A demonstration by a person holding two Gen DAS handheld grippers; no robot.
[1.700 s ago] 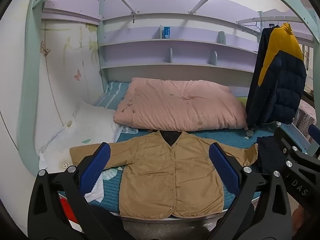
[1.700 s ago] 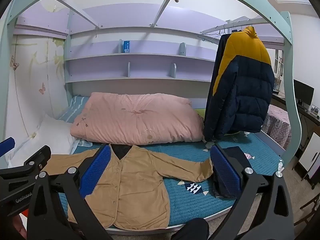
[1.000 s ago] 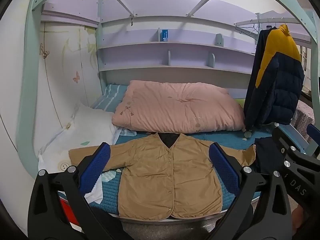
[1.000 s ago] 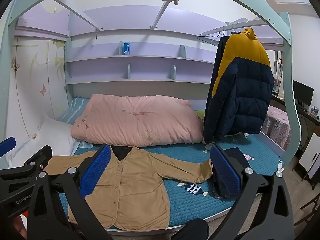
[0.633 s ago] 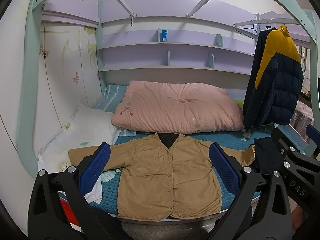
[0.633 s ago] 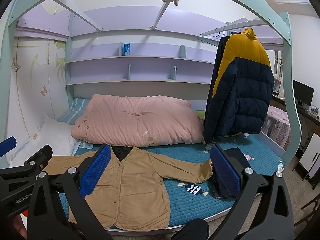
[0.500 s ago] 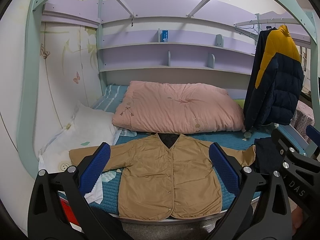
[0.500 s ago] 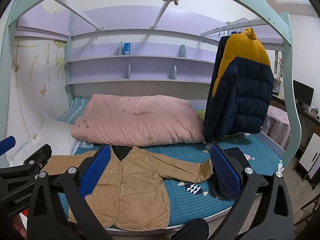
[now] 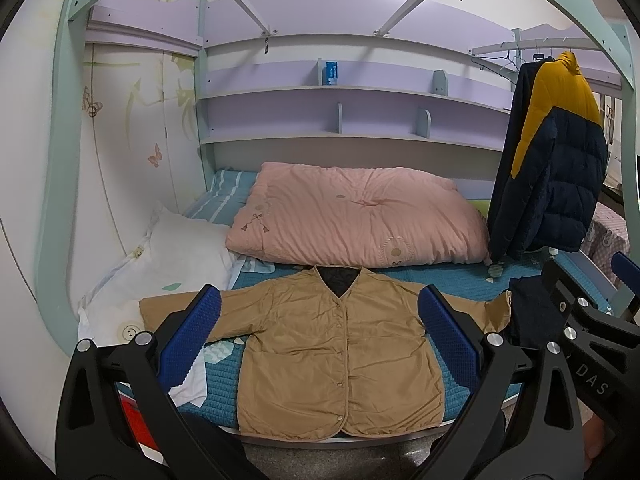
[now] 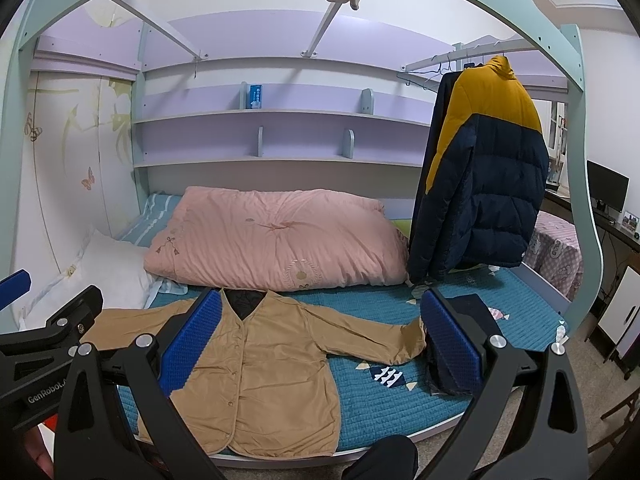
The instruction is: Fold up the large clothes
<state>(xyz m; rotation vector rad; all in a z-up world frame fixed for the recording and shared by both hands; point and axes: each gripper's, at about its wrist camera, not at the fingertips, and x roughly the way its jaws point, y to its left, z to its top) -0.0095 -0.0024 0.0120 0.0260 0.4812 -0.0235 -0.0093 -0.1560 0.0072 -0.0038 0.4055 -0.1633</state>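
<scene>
A tan button-front jacket (image 9: 336, 352) lies flat and face up on the teal bed cover, both sleeves spread out; it also shows in the right wrist view (image 10: 264, 372). My left gripper (image 9: 320, 320) is open and empty, held in front of the bed's near edge. My right gripper (image 10: 320, 320) is open and empty too, to the right of the left one. Neither touches the jacket.
A pink quilt (image 9: 356, 220) lies behind the jacket, a white pillow (image 9: 176, 248) at the left. A navy-and-yellow puffer jacket (image 10: 480, 184) hangs at the right. A dark folded garment (image 10: 472, 320) lies by the right sleeve. The bed frame (image 10: 580, 120) arches overhead.
Both views have shifted only slightly; the jacket has not moved and both grippers stay open.
</scene>
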